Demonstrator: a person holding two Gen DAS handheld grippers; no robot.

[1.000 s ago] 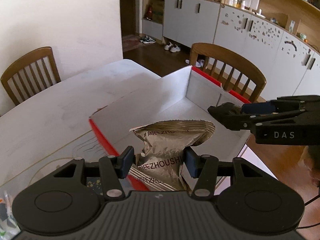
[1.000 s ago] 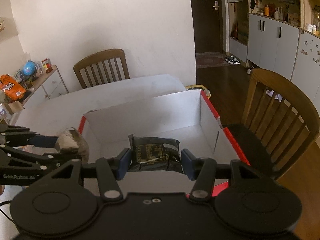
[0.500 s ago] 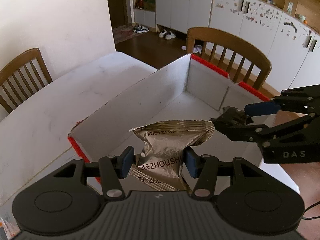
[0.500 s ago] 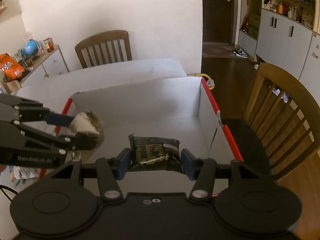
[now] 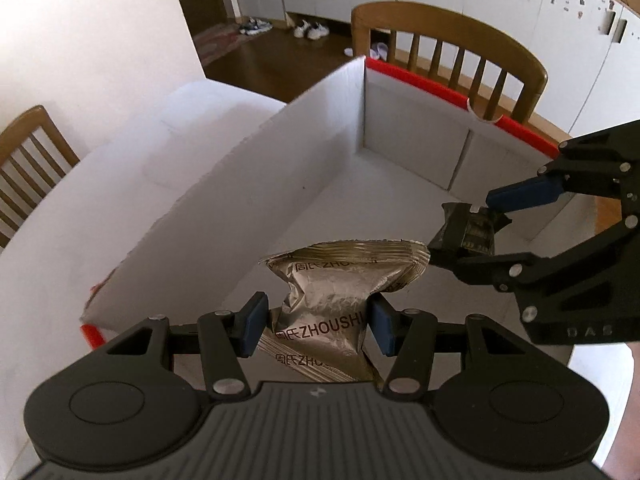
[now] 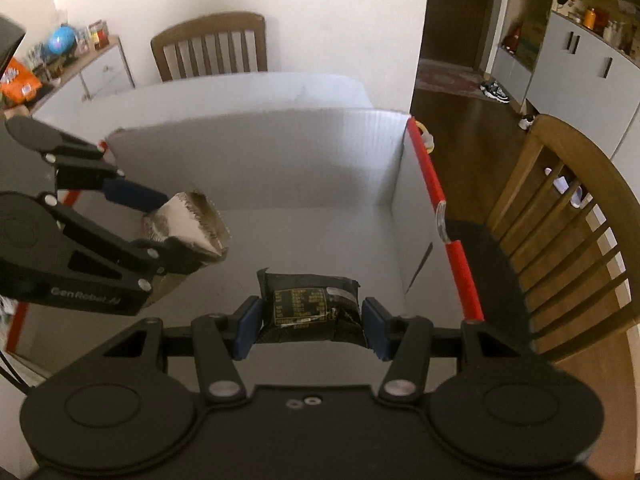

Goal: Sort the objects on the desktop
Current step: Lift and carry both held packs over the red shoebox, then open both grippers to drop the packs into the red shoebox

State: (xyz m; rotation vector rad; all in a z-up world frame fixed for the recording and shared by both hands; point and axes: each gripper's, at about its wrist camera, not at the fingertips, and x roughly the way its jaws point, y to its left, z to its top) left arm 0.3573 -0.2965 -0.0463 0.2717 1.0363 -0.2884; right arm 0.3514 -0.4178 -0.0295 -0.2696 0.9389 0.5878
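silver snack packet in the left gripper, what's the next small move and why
Probably lower it a little and open the left gripper. The silver snack packet is pinched between its pads and already hangs over the floor of the white box, inside the walls. The right gripper holds a black packet close beside it, so a straight drop looks safest.

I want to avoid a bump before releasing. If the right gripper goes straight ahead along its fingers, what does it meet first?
Probably the white box: its floor, then its far wall. The right gripper points down into it, holding the black packet. Depth is uncertain.
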